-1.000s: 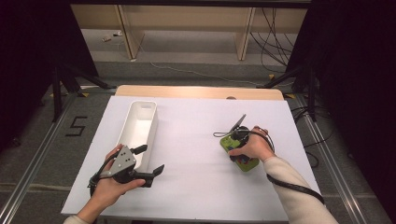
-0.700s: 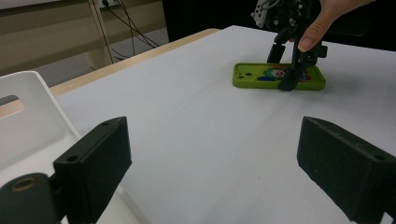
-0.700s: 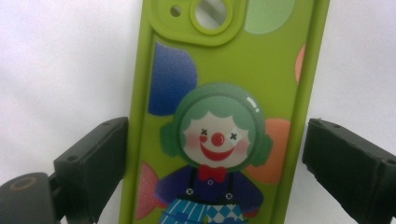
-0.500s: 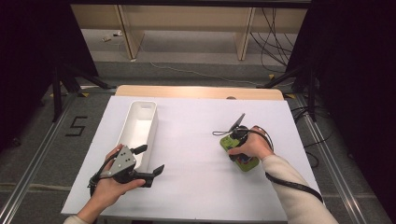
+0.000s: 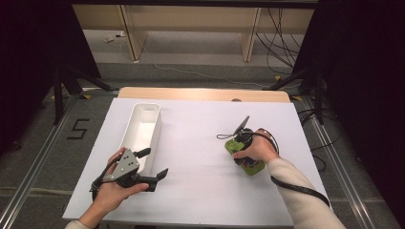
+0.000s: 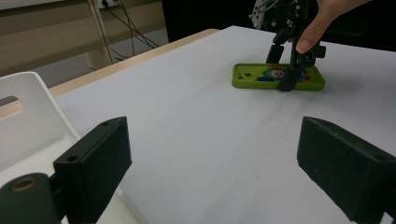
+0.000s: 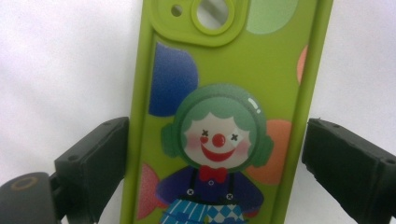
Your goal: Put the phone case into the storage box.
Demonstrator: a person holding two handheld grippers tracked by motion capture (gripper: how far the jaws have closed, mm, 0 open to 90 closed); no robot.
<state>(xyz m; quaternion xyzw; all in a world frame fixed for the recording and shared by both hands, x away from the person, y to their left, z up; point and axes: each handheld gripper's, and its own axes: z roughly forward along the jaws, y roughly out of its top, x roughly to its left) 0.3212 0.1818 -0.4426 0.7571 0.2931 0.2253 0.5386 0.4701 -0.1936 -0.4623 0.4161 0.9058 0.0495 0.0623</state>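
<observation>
A green phone case [image 5: 253, 167] printed with a clown lies flat on the white table top, right of centre. My right gripper [image 5: 242, 149] points down at it, held by a hand. In the right gripper view, my right gripper [image 7: 215, 163] stands open with its jaws on either side of the phone case [image 7: 224, 107]; a narrow gap shows at each edge. My left gripper [image 5: 154, 163] rests near the front left, open, with nothing between its jaws. In the left gripper view, my left gripper [image 6: 210, 172] faces across the table toward the phone case [image 6: 261, 77] and the right gripper [image 6: 282, 70].
A long white bin [image 5: 147, 106] stands at the left of the table, just beside my left gripper, and its wall [image 6: 28, 121] shows close by in the left gripper view. White table surface [image 5: 200, 191] lies between the two grippers. Cables and dark stands sit on the floor beyond the table.
</observation>
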